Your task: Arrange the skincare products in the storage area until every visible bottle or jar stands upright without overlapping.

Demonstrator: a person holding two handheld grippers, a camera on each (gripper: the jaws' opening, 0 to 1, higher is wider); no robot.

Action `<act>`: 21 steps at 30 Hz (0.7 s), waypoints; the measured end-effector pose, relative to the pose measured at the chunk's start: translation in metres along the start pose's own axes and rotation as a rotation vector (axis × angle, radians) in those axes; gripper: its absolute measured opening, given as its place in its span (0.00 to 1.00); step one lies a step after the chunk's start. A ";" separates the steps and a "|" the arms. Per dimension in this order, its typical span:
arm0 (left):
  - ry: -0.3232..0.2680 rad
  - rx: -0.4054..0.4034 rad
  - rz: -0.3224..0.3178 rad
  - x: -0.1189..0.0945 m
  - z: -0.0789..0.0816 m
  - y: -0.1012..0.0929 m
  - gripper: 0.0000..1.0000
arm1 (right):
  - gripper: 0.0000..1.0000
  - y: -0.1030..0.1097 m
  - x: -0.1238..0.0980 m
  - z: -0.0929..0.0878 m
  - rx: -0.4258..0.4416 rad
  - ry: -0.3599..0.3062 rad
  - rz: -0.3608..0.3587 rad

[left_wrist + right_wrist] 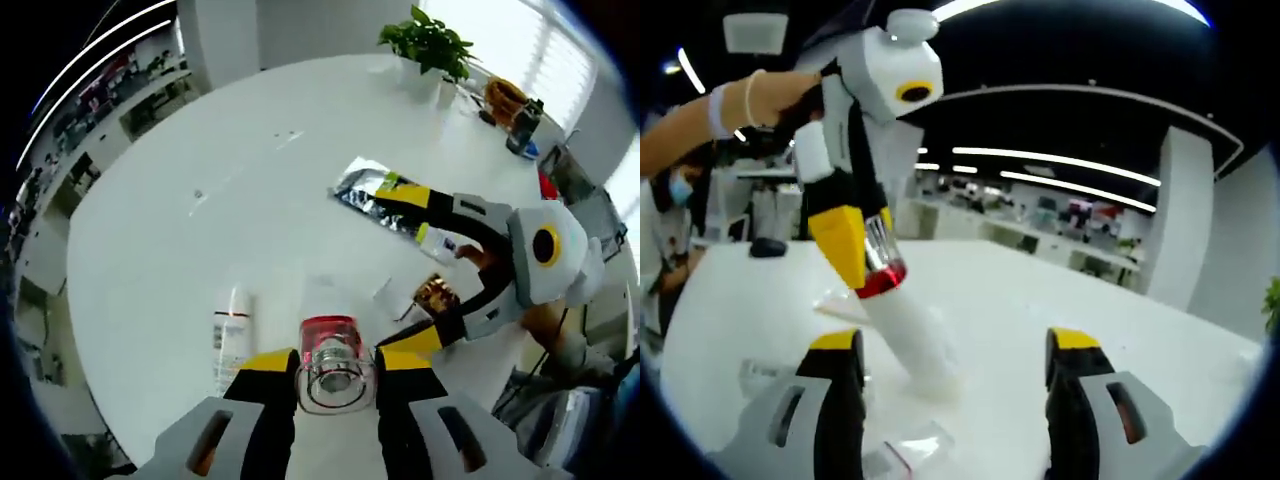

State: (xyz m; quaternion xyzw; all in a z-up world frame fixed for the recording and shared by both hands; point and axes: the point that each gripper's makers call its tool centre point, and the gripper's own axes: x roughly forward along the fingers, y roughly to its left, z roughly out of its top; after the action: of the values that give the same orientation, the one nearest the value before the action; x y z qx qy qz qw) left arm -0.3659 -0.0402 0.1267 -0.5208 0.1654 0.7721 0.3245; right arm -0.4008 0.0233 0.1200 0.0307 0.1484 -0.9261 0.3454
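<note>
Covering most of the left gripper view is a big round white table (200, 180). A green plant (430, 42) in a white pot stands at its far edge, close to a bright window. A shiny silver packet (372, 192) lies flat on the table. A white tube (232, 335) lies on its side near the left jaw. Shelves and desks fill the dim room on the left.

The left gripper (336, 372) has its two yellow-tipped jaws closed around a white bottle (328, 350). The jaws press on the clear cap and red band at the top of the bottle. In the right gripper view, the left gripper (865, 250) comes down from above, held by a person's hand (770, 95). The white bottle (905, 335) leans over, with its bottom on the table (1060, 290) and its red band up in the jaws.

The right gripper (440, 270) shows in the left gripper view, on the right side. Its jaws are spread wide apart. A small brown jar (436, 294) and a small white bottle (438, 240) sit between them, but I cannot tell if either one is touched. In the right gripper view, the right gripper (955, 365) has its jaws wide, and the leaning bottle stands just past its left jaw. A small clear packet (910, 450) lies low between the jaws. Behind is a dark office with long ceiling lights (1060, 160).
</note>
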 end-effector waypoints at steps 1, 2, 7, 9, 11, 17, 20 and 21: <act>-0.001 0.005 -0.002 -0.001 0.003 -0.002 0.30 | 0.73 0.000 0.000 0.001 0.002 -0.003 0.001; -0.003 0.007 -0.002 -0.001 0.006 -0.004 0.30 | 0.73 0.000 -0.001 0.002 0.006 -0.008 0.001; -0.003 0.029 0.020 0.001 0.019 -0.009 0.30 | 0.73 0.000 -0.002 0.005 0.005 -0.021 -0.001; -0.010 0.037 0.024 0.001 0.023 -0.009 0.30 | 0.73 0.000 -0.002 0.005 0.007 -0.022 -0.001; -0.029 0.037 0.028 0.002 0.025 -0.011 0.30 | 0.73 0.000 -0.002 0.004 0.009 -0.018 -0.001; -0.118 0.012 0.027 0.005 0.049 -0.008 0.30 | 0.73 0.003 -0.001 0.004 0.016 -0.014 0.011; -0.151 0.014 0.032 0.006 0.063 -0.004 0.30 | 0.73 0.003 -0.001 0.004 0.017 -0.015 0.009; -0.165 0.014 0.036 0.006 0.067 -0.004 0.30 | 0.73 0.003 -0.001 0.003 0.017 -0.014 0.009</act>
State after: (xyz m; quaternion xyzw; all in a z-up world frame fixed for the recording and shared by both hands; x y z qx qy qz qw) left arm -0.4114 0.0041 0.1483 -0.4499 0.1527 0.8170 0.3269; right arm -0.3982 0.0211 0.1228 0.0276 0.1378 -0.9260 0.3504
